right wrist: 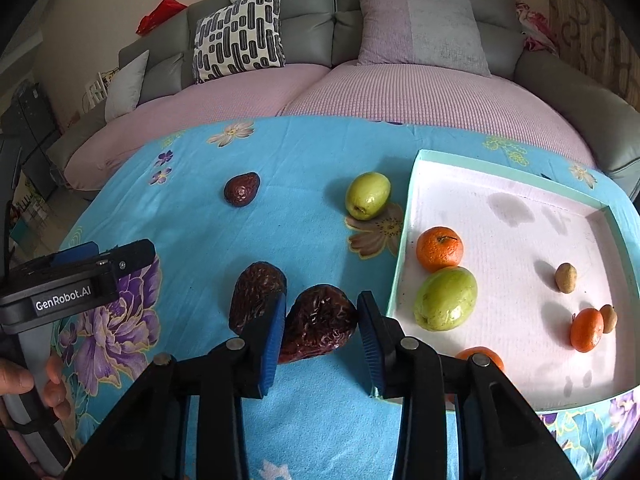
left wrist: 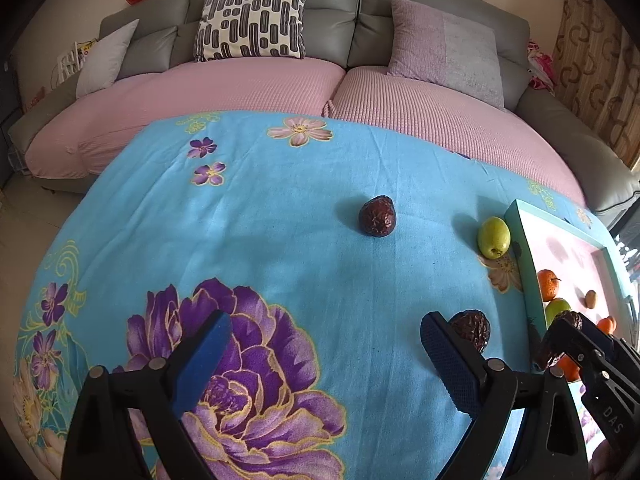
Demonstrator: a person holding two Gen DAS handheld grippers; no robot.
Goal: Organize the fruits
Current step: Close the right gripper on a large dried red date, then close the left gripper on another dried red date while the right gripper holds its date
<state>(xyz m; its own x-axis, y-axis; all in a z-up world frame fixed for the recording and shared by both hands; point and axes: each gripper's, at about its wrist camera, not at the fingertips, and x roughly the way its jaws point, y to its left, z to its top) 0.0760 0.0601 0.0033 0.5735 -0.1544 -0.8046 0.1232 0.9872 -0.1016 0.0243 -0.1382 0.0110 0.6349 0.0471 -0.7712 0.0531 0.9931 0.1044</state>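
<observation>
The right gripper [right wrist: 322,334] pinches a wrinkled dark-red dried date [right wrist: 318,324] between narrowed fingers, just left of the shallow pink-lined tray with a teal rim [right wrist: 404,240] on the blue floral cloth of the table [right wrist: 280,220]. The grip should stay firm while the date is carried right, clear over the rim, and set on bare lining beside the green fruit [right wrist: 446,298]. The left gripper [left wrist: 326,350] hangs wide and empty.

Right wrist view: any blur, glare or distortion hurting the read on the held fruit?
Right wrist view: sharp, strong fisheye bending of the sofa, dark corners; the wrinkled dark fruit between the right gripper pads reads clearly. Left wrist view: same bending, soft shadows, no harsh glare.
</observation>
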